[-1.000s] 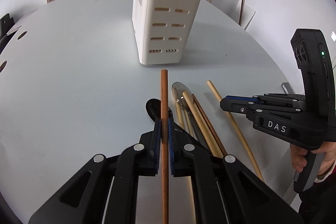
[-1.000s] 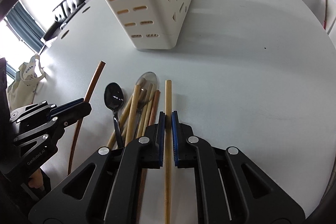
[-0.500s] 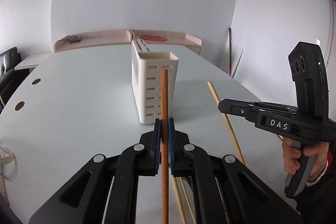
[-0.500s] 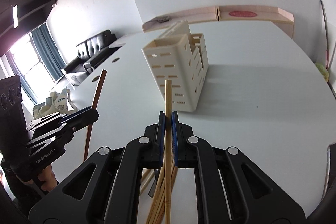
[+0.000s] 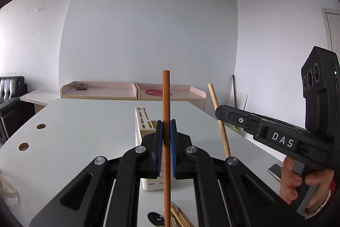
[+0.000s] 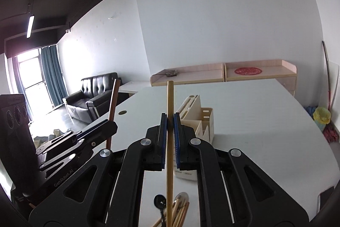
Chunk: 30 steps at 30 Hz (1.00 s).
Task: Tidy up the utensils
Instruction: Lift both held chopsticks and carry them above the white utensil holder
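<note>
Chopsticks lifted above the utensil holder

Chopsticks are clamped one in each tool. The left hand-held gripper has its blue-padded jaws pressed flat against a reddish-brown chopstick, which stands upright and rises past the cream utensil holder behind it. The right hand-held gripper is closed in the same way on a light bamboo chopstick, also upright, with the utensil holder just behind and to the right of its jaws.

From the left wrist view, the right hand-held gripper sits to the right of the holder, its bamboo chopstick leaning slightly. From the right wrist view, the left hand-held gripper is to the left of the holder with the reddish-brown chopstick rising from it.

The holder stands on the white counter. Nearer than the holder, low in the views, lie a black spoon, a metal spoon and a bundle of loose chopsticks, touching one another.
</note>
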Each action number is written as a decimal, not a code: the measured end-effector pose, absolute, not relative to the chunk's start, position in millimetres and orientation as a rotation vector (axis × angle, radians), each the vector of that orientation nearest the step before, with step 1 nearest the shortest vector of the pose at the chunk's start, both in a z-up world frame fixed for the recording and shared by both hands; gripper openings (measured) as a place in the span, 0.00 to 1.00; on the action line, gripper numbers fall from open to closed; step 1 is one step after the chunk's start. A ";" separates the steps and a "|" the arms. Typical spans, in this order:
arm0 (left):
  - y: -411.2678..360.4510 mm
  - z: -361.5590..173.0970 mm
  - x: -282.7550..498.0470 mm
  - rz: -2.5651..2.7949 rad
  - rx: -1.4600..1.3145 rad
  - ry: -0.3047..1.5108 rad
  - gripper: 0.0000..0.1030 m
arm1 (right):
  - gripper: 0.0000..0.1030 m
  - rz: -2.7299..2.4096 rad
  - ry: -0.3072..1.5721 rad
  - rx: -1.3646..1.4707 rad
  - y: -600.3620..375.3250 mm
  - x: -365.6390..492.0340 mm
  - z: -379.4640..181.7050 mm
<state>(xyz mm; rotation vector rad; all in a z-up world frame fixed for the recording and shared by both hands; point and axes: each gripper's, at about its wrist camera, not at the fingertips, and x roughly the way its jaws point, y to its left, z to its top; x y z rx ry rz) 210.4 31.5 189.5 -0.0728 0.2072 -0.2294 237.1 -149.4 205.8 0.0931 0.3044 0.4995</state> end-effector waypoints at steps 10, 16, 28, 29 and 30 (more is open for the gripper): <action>28.3 227.2 254.2 -0.187 -0.096 0.006 0.07 | 0.06 0.465 0.184 0.143 -150.2 303.7 231.5; 39.3 242.5 280.1 -0.190 -0.167 -0.120 0.07 | 0.06 0.458 0.048 0.235 -157.0 328.9 252.6; 24.9 233.4 310.9 -0.081 -0.150 -0.285 0.07 | 0.06 0.353 -0.154 0.221 -138.7 356.9 252.2; 22.6 231.4 314.7 -0.075 -0.143 -0.279 0.07 | 0.06 0.355 -0.150 0.212 -136.6 361.5 248.5; 21.5 230.0 317.2 -0.076 -0.147 -0.276 0.06 | 0.06 0.347 -0.147 0.207 -134.3 362.6 245.2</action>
